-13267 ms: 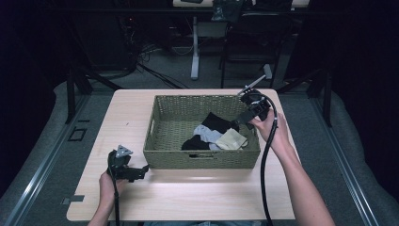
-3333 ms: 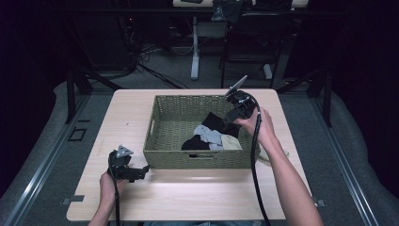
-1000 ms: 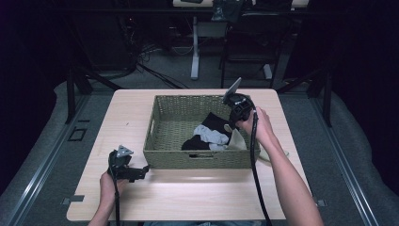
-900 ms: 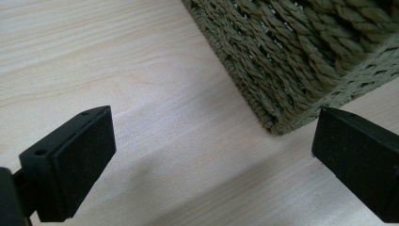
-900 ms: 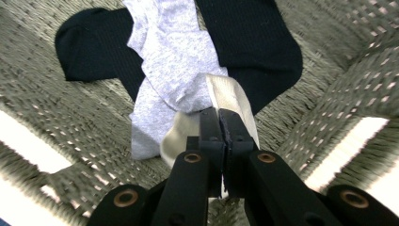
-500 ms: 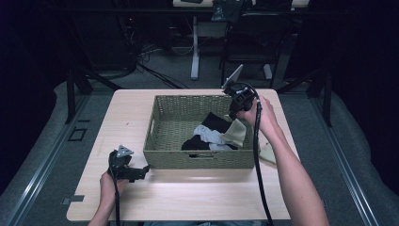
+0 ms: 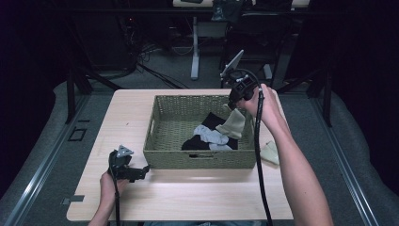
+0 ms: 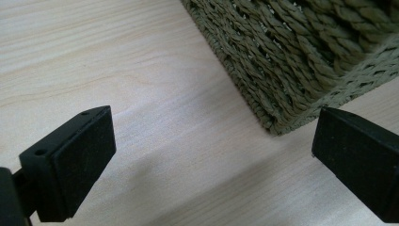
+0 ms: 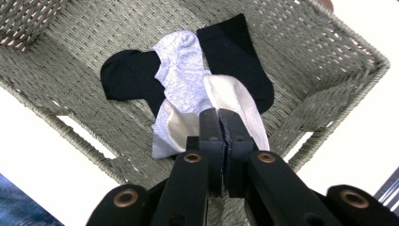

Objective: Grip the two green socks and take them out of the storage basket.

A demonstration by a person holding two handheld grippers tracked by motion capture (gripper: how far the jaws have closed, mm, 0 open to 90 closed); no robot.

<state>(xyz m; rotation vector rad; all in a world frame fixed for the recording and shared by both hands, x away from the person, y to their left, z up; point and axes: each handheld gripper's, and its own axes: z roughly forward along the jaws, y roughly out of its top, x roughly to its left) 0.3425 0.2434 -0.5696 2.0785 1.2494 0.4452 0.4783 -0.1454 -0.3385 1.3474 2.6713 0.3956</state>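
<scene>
High view: a woven basket [image 7: 164, 136] sits in the middle of the tabletop [image 7: 202, 202], running toward its far edge. The right gripper [image 7: 234, 104] is held above the basket's far right corner, its jaws pinched on the top of a cream sock [image 7: 234, 125] that hangs down inside the basket's right end, clear of the rim. On the basket floor lie black socks [image 7: 193, 143] and a grey sock [image 7: 210, 136], bunched toward the near right. Another cream sock [image 7: 271, 153] lies on the tabletop just outside the basket's right wall, near the right edge. The left gripper [image 7: 143, 170] rests low at the near left part of the tabletop, pointing at the basket's near left corner, close to it.

Left gripper view: the two black jaws stand wide apart with nothing between them, only bare tabletop [image 8: 94, 56] below. A basket [image 8: 291, 56] corner lies ahead, toward the right jaw, not touching it.

Right gripper view: the jaws are pressed together on the cream sock [image 9: 242, 110], which drapes down from them. Beneath it in the basket [image 9: 339, 52] lie a grey sock [image 9: 181, 70] across two black socks [image 9: 235, 52], the grey one overlapping both.
</scene>
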